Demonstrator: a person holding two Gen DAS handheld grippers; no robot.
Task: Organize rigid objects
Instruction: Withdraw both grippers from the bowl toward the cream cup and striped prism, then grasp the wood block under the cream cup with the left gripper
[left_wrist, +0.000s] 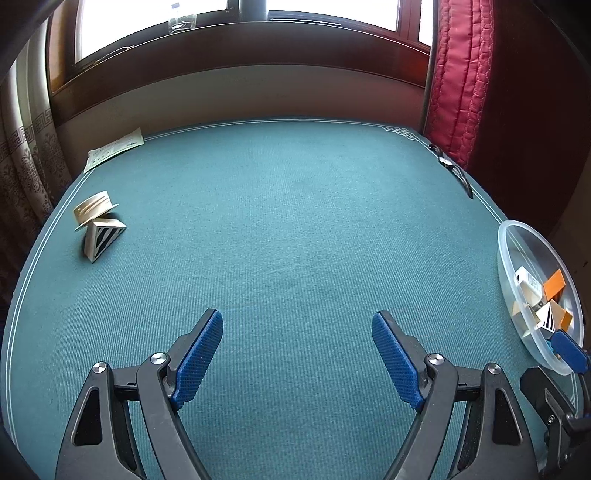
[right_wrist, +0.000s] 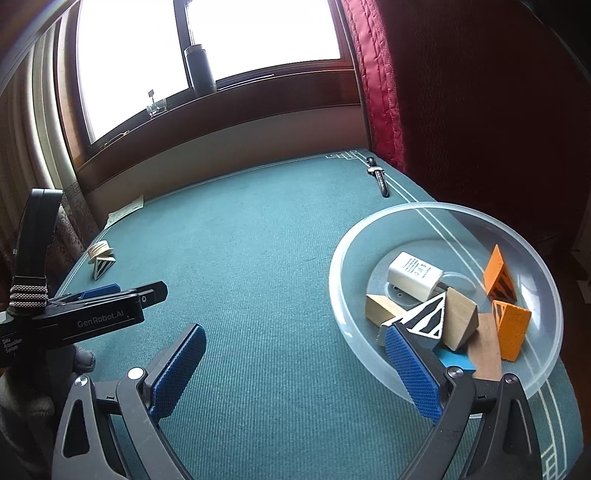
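Observation:
A clear round bowl (right_wrist: 546, 295) sits at the table's right edge and holds a white charger (right_wrist: 413, 275), orange wedges (right_wrist: 500, 275), wooden blocks (right_wrist: 460, 319) and a striped triangular block (right_wrist: 428, 317). Far left on the green table lie a cream spool (left_wrist: 95, 208) and a striped triangular block (left_wrist: 105, 238), touching each other. My left gripper (left_wrist: 297, 325) hovers open over bare cloth mid-table, nothing between its fingers. My right gripper (right_wrist: 295, 334) is open too, its right finger (right_wrist: 410, 365) over the bowl's near rim. The bowl (left_wrist: 517, 236) also shows at the right in the left wrist view.
A wristwatch (left_wrist: 448, 164) lies at the far right corner by a red quilted curtain (left_wrist: 461, 74). A paper slip (left_wrist: 112, 147) rests at the far left edge. A wall and window sill with a dark bottle (right_wrist: 201, 68) stand behind the table.

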